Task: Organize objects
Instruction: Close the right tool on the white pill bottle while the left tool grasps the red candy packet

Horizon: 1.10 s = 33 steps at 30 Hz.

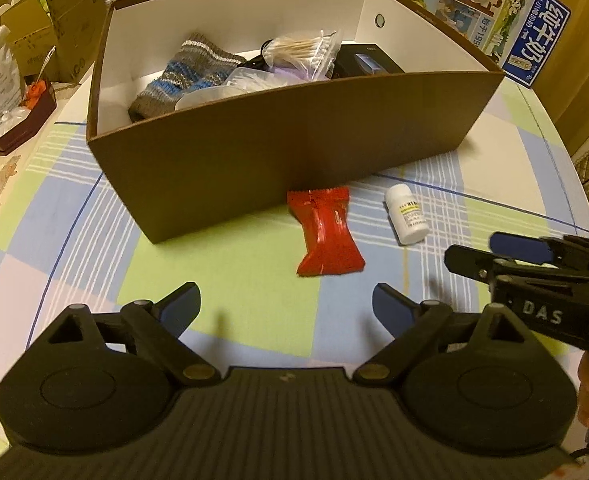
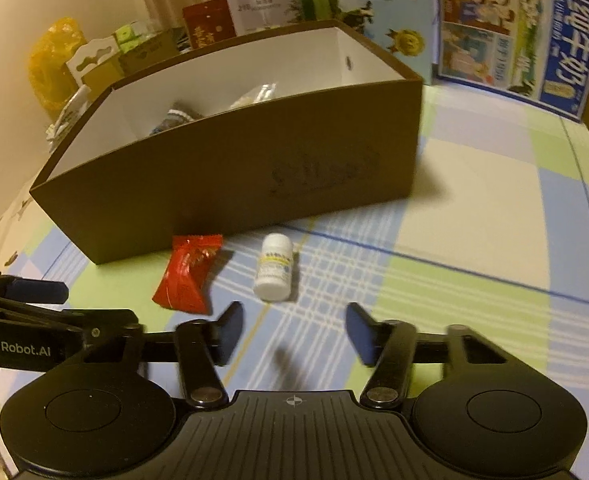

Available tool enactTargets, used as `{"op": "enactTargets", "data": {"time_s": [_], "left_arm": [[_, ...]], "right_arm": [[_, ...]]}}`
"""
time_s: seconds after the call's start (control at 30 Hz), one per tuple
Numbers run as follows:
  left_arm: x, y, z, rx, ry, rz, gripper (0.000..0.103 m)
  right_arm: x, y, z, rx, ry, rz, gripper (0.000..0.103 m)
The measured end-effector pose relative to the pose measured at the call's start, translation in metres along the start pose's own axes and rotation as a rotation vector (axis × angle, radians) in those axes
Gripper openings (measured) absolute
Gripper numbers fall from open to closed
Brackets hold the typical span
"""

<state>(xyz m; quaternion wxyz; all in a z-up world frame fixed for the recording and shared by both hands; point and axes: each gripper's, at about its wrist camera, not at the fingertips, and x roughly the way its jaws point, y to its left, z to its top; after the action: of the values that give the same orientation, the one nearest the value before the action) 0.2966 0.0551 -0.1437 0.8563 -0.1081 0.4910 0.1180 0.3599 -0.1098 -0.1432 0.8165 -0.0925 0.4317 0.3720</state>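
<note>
A brown cardboard box (image 1: 278,160) with a white inside stands on the checked tablecloth. It holds a striped knitted piece (image 1: 186,72), a bag of cotton swabs (image 1: 302,50), a black box (image 1: 364,62) and clear plastic items. In front of it lie a red snack packet (image 1: 326,232) and a small white pill bottle (image 1: 406,214) on its side. My left gripper (image 1: 286,304) is open and empty, just short of the packet. My right gripper (image 2: 294,320) is open and empty too, with the bottle (image 2: 274,268) right ahead and the packet (image 2: 188,272) to its left. The right gripper (image 1: 474,250) also shows at the left wrist view's right edge.
Cardboard cartons (image 1: 70,20) and a dark red tray (image 1: 18,120) with a plastic bag crowd the far left. A blue printed milk carton (image 2: 534,40) stands behind the box at the right. The table's edge (image 1: 574,184) curves along the right side.
</note>
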Motion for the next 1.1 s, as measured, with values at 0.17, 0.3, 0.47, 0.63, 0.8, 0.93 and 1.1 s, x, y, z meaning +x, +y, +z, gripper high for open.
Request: {"op": "enactTargets", "data": {"time_s": [0.17, 0.3, 0.47, 0.63, 0.8, 0.93, 1.1], "left_arm": [[0.006, 0.003, 0.007, -0.005, -0.001, 0.005, 0.091], [0.011, 0.004, 0.011, -0.001, -0.001, 0.01, 0.091], [0.015, 0.004, 0.014, 0.002, 0.001, 0.011, 0.091], [0.02, 0.004, 0.016, 0.003, 0.007, 0.011, 0.091], [0.026, 0.002, 0.019, 0.005, 0.008, 0.0, 0.09], [0.034, -0.003, 0.024, 0.019, 0.003, -0.026, 0.084], [0.046, -0.016, 0.029, 0.058, 0.002, -0.037, 0.076]], "right_arm": [[0.017, 0.001, 0.007, -0.014, 0.006, 0.012, 0.041], [0.027, 0.003, 0.013, -0.027, 0.009, 0.016, 0.039], [0.04, 0.004, 0.017, -0.041, 0.029, 0.028, 0.032], [0.047, 0.006, 0.016, -0.056, 0.035, 0.024, 0.03], [0.049, 0.0, 0.016, -0.064, 0.049, 0.011, 0.024], [0.047, -0.011, 0.018, -0.037, 0.048, -0.01, 0.024], [0.043, -0.026, 0.018, -0.012, 0.045, -0.038, 0.024]]}}
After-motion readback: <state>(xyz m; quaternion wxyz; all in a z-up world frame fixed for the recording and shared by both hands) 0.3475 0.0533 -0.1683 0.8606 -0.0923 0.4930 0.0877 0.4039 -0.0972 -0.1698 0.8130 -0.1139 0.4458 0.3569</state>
